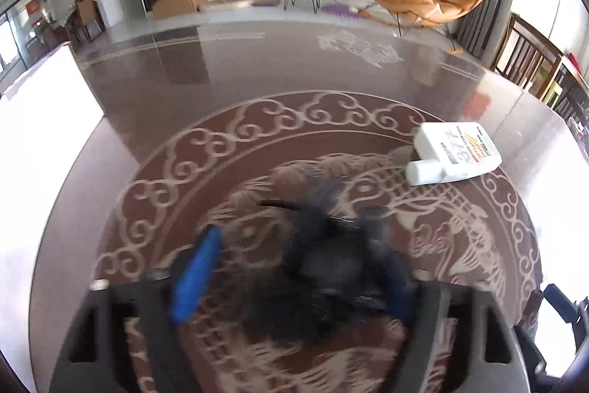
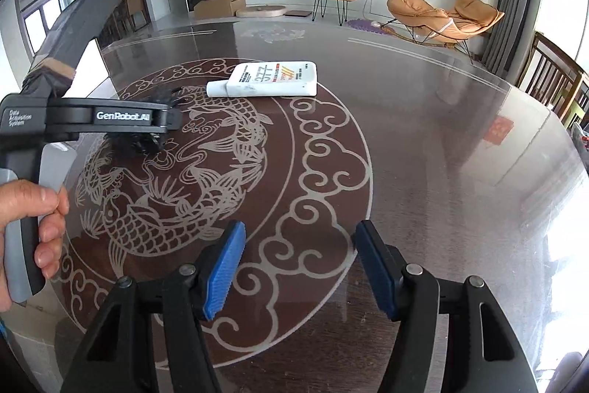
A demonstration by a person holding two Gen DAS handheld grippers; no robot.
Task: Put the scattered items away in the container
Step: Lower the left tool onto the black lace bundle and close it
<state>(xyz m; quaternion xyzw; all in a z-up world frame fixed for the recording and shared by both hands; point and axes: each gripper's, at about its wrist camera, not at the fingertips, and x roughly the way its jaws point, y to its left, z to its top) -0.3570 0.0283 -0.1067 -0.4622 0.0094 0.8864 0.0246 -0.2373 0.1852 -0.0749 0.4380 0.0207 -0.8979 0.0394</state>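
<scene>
A black tangled item (image 1: pixel 331 264) lies on the patterned glass table (image 1: pixel 257 61), blurred, between the blue pads of my left gripper (image 1: pixel 294 227). The left pad (image 1: pixel 195 279) stands a little apart from it; the right pad is mostly hidden behind it. From the right wrist view the left gripper (image 2: pixel 165 120) hangs over the same black item (image 2: pixel 136 142), with a hand (image 2: pixel 29 209) on its handle. A white bottle (image 1: pixel 456 153) lies on its side further back (image 2: pixel 272 80). My right gripper (image 2: pixel 301 231) is open over bare table, with nothing between its fingers.
A white, overexposed box-like thing (image 1: pixel 44 142) stands at the table's left edge. Wooden chairs (image 1: pixel 530 61) line the right side. Beyond the table are an orange lounge chair (image 2: pixel 441 13), a bench and a TV cabinet.
</scene>
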